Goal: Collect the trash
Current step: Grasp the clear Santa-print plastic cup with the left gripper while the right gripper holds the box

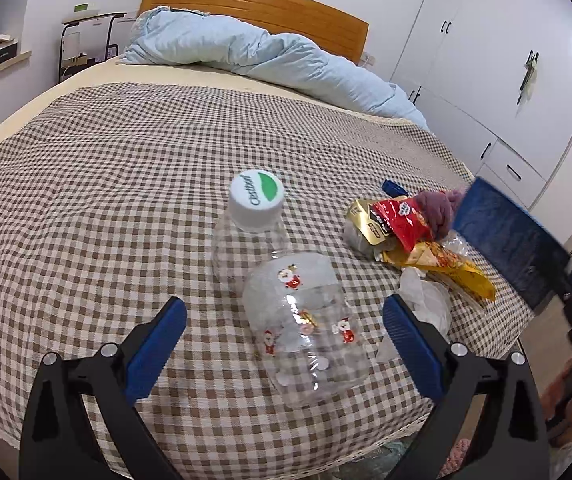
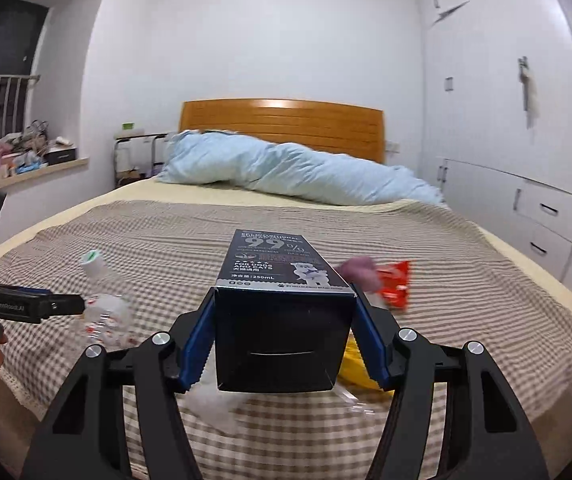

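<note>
Checkered bedspread [image 1: 106, 160] mostly bare; left gripper [image 1: 284, 322] open, right gripper [image 2: 282, 332] clamping box [image 2: 282, 280].

brown-checked bedspread [image 1: 126, 184], dark box [image 2: 282, 320]

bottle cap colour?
White with a green leaf mark; the cap on the clear bottle shows best in the left wrist view.

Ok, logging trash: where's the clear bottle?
The bottle lies on the checked bedspread between the open left gripper fingers, left of the wrappers.
</note>
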